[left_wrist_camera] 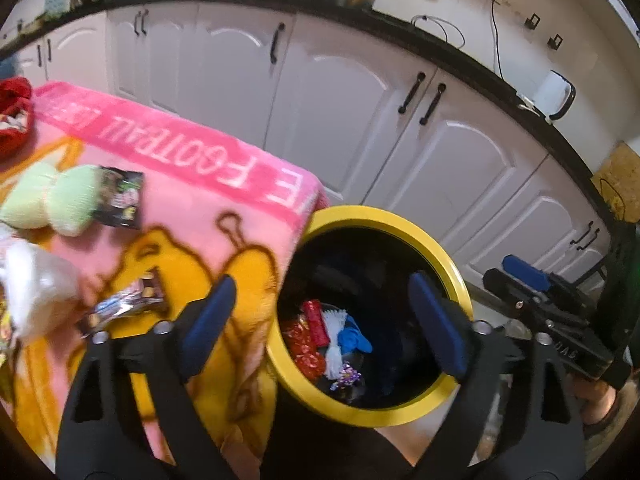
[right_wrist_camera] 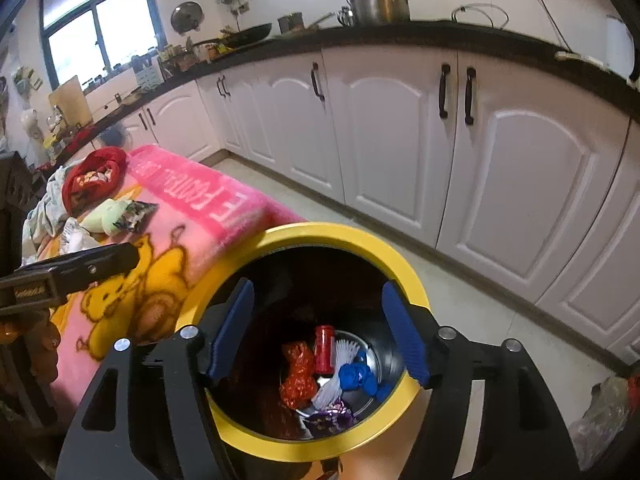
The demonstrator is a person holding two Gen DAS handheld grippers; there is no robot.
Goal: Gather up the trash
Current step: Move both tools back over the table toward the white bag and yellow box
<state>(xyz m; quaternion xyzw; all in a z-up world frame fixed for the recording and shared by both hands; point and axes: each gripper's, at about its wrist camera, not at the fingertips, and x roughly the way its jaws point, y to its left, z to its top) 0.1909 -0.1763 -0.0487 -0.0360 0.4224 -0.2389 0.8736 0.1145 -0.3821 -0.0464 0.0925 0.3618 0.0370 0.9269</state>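
Note:
A black trash bin with a yellow rim (left_wrist_camera: 404, 216) (right_wrist_camera: 344, 236) stands beside a table covered by a pink and yellow blanket (left_wrist_camera: 200, 208) (right_wrist_camera: 192, 216). In the bin lie a red can (right_wrist_camera: 325, 350), red wrappers (right_wrist_camera: 298, 376), a blue glove (right_wrist_camera: 356, 376) and white and purple scraps. My left gripper (left_wrist_camera: 324, 320) is open and empty above the bin's left rim. My right gripper (right_wrist_camera: 320, 332) is open and empty over the bin's mouth; it also shows in the left wrist view (left_wrist_camera: 520, 272). On the blanket lie a silver-brown wrapper (left_wrist_camera: 128, 304) and a dark snack packet (left_wrist_camera: 122, 198) (right_wrist_camera: 134, 214).
Two pale green sponges (left_wrist_camera: 52, 200), a white plastic bag (left_wrist_camera: 36, 288) and a red bag of wrappers (right_wrist_camera: 94, 174) lie on the blanket. White kitchen cabinets (right_wrist_camera: 400, 140) under a black counter with pots run behind. A clear bag (right_wrist_camera: 604, 412) lies on the floor at right.

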